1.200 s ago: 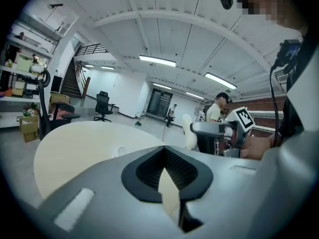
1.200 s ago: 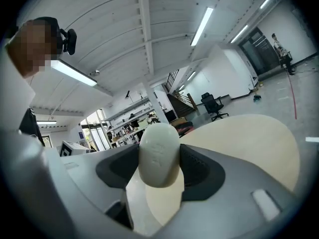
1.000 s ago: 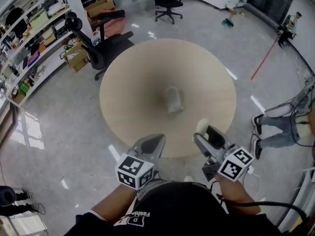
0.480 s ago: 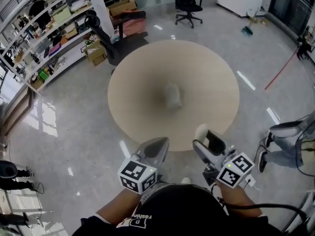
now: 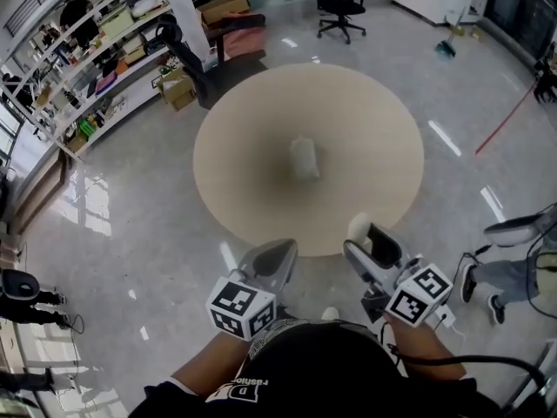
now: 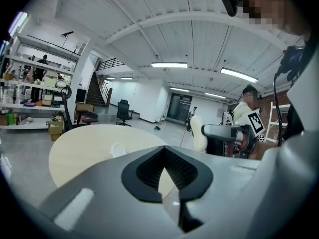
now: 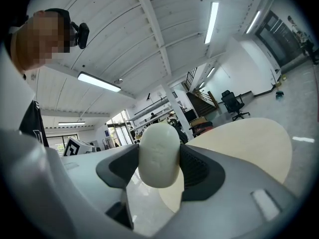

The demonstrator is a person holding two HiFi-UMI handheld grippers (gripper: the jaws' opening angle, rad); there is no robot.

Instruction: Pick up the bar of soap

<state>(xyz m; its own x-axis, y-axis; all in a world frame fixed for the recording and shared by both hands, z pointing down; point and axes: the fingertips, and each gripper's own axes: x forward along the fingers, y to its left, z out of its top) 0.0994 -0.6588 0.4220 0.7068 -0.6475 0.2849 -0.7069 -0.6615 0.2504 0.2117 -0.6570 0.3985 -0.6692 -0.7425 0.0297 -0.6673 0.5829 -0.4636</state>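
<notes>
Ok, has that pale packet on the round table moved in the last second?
No. The pale packet still lies near the middle of the round table, the same way round; only the head view has shifted.

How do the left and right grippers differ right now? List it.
The right gripper is shut on the white bar of soap; the left gripper holds nothing. The right gripper's jaws are held apart by the soap; the left gripper's jaws meet. Both are held short of the round table.
</notes>
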